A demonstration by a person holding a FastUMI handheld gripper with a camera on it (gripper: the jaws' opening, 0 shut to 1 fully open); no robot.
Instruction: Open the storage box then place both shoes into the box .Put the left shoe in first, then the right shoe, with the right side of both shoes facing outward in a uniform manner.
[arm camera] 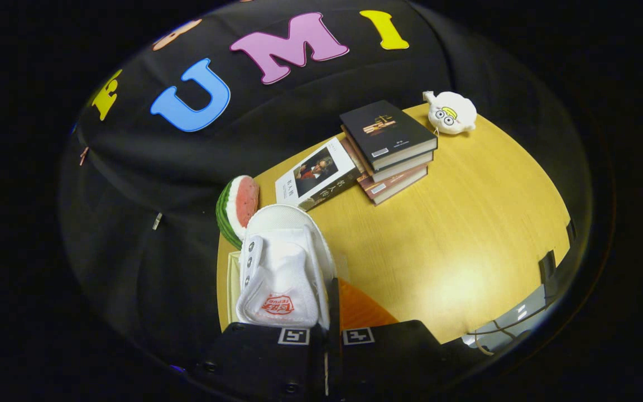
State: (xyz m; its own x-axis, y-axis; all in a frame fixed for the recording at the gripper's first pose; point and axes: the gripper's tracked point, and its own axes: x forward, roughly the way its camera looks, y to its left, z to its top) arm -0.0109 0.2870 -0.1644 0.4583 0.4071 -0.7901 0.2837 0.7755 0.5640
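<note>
A white canvas shoe (282,268) with a red logo on its tongue hangs just ahead of my gripper (332,296), toe pointing away. The fingers stand almost together and pinch the shoe's right side wall between them. Under the shoe I see a pale rim (233,279) and, beside the fingers, an orange panel (361,310). These look like parts of the storage box, most of which is hidden by the shoe and the gripper body. The view is tilted.
On the round wooden table (466,234) beyond the shoe are a watermelon-slice toy (239,205), a book with a portrait cover (316,178), a stack of dark books (391,148) and a white plush toy (450,111).
</note>
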